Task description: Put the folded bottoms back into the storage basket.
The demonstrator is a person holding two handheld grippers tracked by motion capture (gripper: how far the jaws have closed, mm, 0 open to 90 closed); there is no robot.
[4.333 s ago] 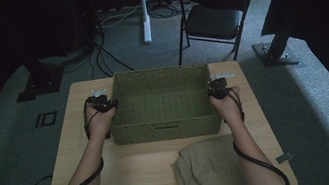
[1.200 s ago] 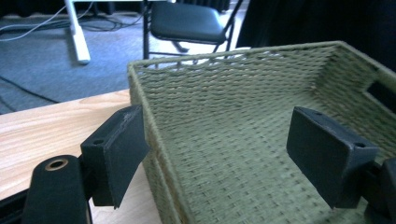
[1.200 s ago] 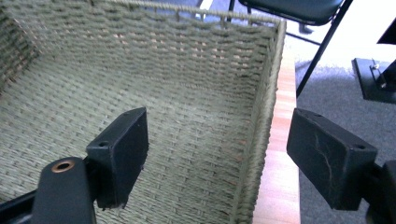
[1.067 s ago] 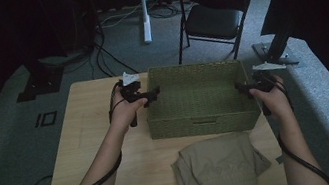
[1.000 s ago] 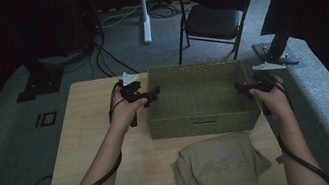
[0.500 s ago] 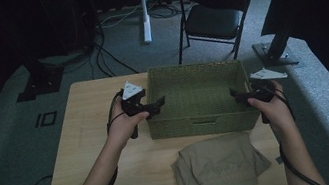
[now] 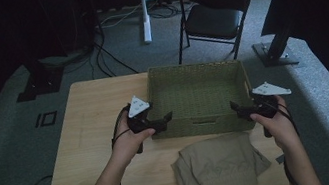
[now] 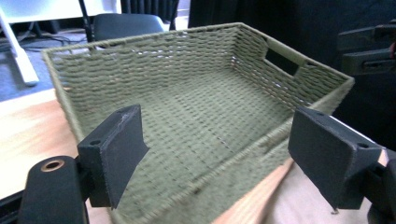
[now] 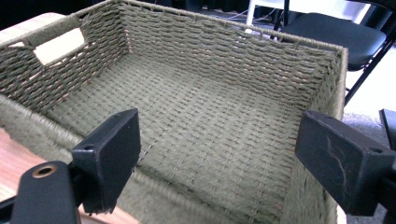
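Observation:
A green woven basket [image 7: 199, 98] stands empty at the back right of the wooden table [image 7: 93, 135]. A folded khaki cloth [image 7: 217, 164] lies in front of it at the near edge. My left gripper [image 7: 168, 119] is open at the basket's near left corner, jaws pointing right. My right gripper [image 7: 234, 107] is open at the near right corner, jaws pointing left. In the left gripper view the open left gripper [image 8: 219, 149] looks across the basket [image 8: 196, 107] with nothing between its pads. In the right gripper view the right gripper [image 9: 219, 154] is likewise wide open over the basket [image 9: 210, 112].
A black folding chair [image 7: 213, 16] and a white desk leg [image 7: 142, 10] stand beyond the table. Cables [image 7: 106, 56] run over the grey carpet at the far left. A dark stand base [image 7: 274, 51] sits at the right. Bare tabletop lies left of the basket.
Both hands have slid back along the basket's sides toward me, from mid-side to its near corners. The basket sits further right than several seconds ago.

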